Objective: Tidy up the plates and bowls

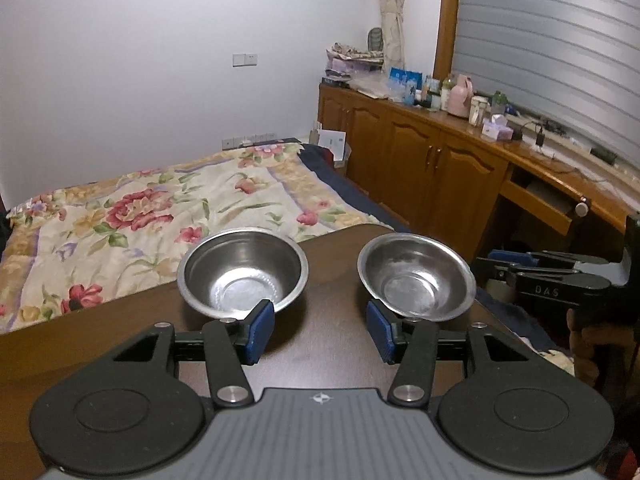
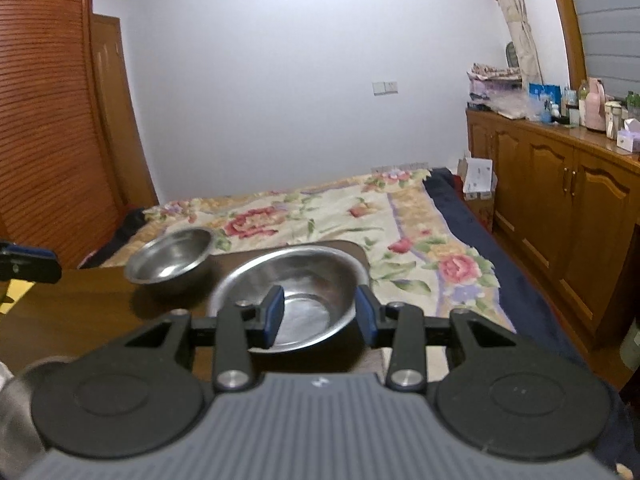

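Two steel bowls stand on a dark brown table (image 1: 120,320). The deeper bowl (image 1: 243,272) is on the left and the shallower bowl (image 1: 416,278) on the right, near the table's right edge. My left gripper (image 1: 320,328) is open and empty, low over the table, its blue pads just short of both bowls. My right gripper (image 2: 320,316) is open with its fingers astride the near side of the shallow bowl (image 2: 292,300); the deeper bowl (image 2: 170,256) lies beyond to the left. The right gripper also shows at the right edge of the left wrist view (image 1: 552,276).
A bed with a floral quilt (image 1: 140,216) lies right behind the table. Wooden cabinets (image 1: 420,160) with clutter on top run along the right wall. A wooden wardrobe (image 2: 52,128) stands at the left.
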The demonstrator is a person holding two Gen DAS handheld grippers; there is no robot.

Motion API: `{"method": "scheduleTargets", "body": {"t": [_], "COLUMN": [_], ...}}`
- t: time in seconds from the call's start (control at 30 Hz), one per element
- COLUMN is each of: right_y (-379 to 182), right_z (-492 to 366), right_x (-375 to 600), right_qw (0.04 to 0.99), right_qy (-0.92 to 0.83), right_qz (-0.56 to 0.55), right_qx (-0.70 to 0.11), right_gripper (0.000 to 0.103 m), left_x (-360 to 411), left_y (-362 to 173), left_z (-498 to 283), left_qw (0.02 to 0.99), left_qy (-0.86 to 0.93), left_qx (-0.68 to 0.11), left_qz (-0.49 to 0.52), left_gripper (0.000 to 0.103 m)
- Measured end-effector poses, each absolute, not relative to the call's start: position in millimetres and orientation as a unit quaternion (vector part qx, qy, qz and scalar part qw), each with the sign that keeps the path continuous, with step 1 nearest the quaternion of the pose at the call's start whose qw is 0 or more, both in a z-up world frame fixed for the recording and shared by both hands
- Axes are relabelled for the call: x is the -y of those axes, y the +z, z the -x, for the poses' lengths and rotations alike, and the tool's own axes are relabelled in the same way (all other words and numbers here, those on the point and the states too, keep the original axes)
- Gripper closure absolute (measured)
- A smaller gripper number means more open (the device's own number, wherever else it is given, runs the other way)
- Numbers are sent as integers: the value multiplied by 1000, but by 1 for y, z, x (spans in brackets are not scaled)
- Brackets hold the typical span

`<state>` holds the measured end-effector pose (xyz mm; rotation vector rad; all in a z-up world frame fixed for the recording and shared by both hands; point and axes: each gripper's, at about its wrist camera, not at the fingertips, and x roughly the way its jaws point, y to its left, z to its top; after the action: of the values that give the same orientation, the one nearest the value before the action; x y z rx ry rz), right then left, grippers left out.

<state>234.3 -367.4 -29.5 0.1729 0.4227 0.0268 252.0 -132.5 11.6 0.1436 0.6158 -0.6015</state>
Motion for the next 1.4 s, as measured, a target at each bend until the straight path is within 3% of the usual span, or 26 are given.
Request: {"method": "scheduleTargets", "body": {"t": [1.1,1.4], "right_y": [-40,-42], "right_z": [-274,-278], "right_x": [376,373], "right_qw": [950,948], "right_qy": [81,87], "right_qz": [-131,-127], "right_qx": [-272,-277], "right_gripper": [63,63], "left_x": [210,206], "left_y": [-36,-40], "left_z": [-316,-326], "left_qw": [867,864], "left_qy": [-314,-306], "left_qx": [-374,-389], "left_qz": [-101,-95], "left_gripper": [49,57]}}
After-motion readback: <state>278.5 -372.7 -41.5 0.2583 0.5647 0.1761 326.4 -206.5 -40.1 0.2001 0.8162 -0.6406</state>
